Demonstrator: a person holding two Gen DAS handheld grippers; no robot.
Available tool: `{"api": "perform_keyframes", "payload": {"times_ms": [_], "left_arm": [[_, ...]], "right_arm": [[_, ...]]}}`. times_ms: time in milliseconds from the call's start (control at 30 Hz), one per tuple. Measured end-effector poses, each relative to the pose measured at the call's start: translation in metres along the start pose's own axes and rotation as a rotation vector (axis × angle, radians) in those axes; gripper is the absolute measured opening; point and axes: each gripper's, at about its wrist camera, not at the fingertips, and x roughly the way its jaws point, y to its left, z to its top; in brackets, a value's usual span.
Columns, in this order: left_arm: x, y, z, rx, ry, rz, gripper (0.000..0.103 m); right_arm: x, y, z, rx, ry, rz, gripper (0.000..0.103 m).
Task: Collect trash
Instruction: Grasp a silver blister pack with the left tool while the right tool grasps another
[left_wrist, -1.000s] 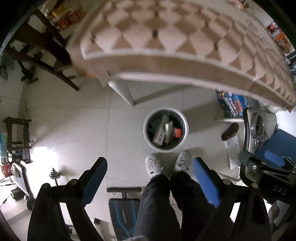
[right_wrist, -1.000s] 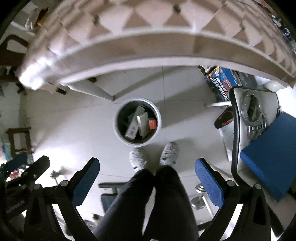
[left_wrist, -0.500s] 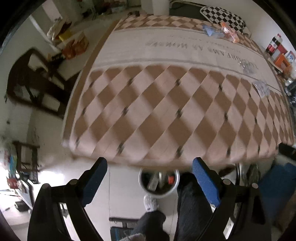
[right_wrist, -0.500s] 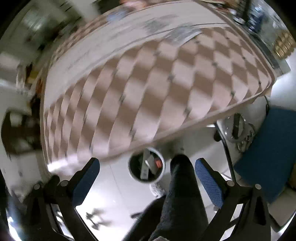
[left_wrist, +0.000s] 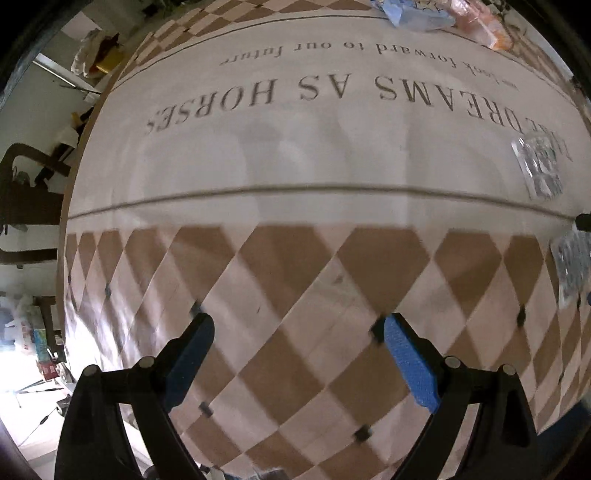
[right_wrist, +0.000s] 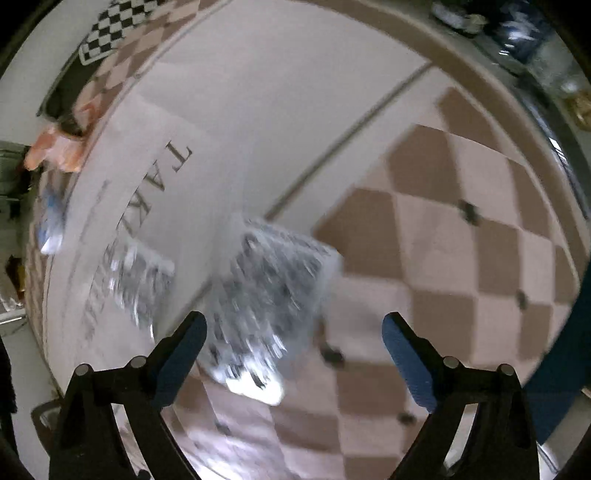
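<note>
Both the left gripper (left_wrist: 297, 334) and right gripper (right_wrist: 293, 332) hold their jaws wide over the table (left_wrist: 295, 177); a clear wrapper (right_wrist: 273, 291) lies below the right gripper, near the table's edge.

Tablecloth (left_wrist: 295, 166) printed "DREAMS AS HORSES", smaller "forward to our futur", "TAK"

Crinkled clear plastic wrapper (right_wrist: 266, 295) flat on the checkered tablecloth (right_wrist: 461, 258)
</note>
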Motion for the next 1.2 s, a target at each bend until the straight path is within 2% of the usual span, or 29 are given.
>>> {"api": "perform_keyframes", "payload": {"times_ms": [67,133,167,200,233,267,333,433,500,600,733,833,900,933,1000,1067,1200], "left_arm": [[0.001,-0.006,0.011,0.003,0.011,0.012,0.094],[0.000,-0.015,0.023,0.029,0.007,0.030,0.094],[-0.002,-0.020,0.028,0.051,-0.002,0.036,0.094],[-0.006,-0.028,0.034,0.091,-0.021,0.040,0.094],[-0.011,-0.038,0.040,0.142,-0.046,0.049,0.094],[-0.017,-0.047,0.045,0.197,-0.078,0.053,0.094],[-0.032,-0.074,0.055,0.340,-0.146,0.019,0.094],[-0.048,-0.119,0.066,0.571,-0.203,-0.018,0.094],[-0.054,-0.148,0.072,0.707,-0.200,-0.058,0.094],[-0.056,-0.193,0.076,0.908,-0.186,-0.077,0.094],[-0.046,-0.224,0.072,1.062,-0.143,-0.058,0.093],[-0.037,-0.236,0.069,1.108,-0.108,-0.057,0.093],[-0.034,-0.239,0.070,1.107,-0.089,-0.078,0.088],[-0.035,-0.238,0.068,1.104,-0.075,-0.111,0.075],[-0.038,-0.238,0.068,1.091,-0.017,-0.189,0.056],[-0.042,-0.240,0.063,1.093,-0.061,-0.152,0.055],[-0.051,-0.240,0.052,1.030,-0.068,-0.160,0.055]], "right_arm": [[0.003,0.019,0.005,-0.028,-0.013,-0.045,0.099],[0.006,0.038,0.005,-0.086,-0.038,-0.121,0.091],[0.007,0.043,0.004,-0.102,-0.042,-0.162,0.090],[0.007,0.046,0.003,-0.112,-0.055,-0.166,0.086],[0.005,0.048,0.003,-0.128,-0.056,-0.168,0.076],[0.002,0.049,0.003,-0.164,-0.057,-0.161,0.073],[-0.002,0.045,0.002,-0.224,-0.029,-0.127,0.071],[-0.014,0.022,0.010,-0.257,-0.042,-0.141,0.071],[-0.020,0.002,0.020,-0.253,-0.049,-0.160,0.071],[-0.022,-0.026,0.037,-0.218,-0.023,-0.160,0.071],[-0.023,-0.041,0.052,-0.176,-0.007,-0.146,0.071],[-0.021,-0.038,0.056,-0.159,-0.013,-0.132,0.071],[-0.021,-0.038,0.060,-0.159,-0.013,-0.125,0.071],[-0.025,-0.044,0.060,-0.158,-0.015,-0.121,0.071],[-0.025,-0.044,0.061,-0.158,-0.018,-0.113,0.071],[-0.028,-0.055,0.057,-0.172,-0.024,-0.108,0.071],[-0.023,-0.055,0.040,-0.214,-0.033,-0.103,0.071]]}}
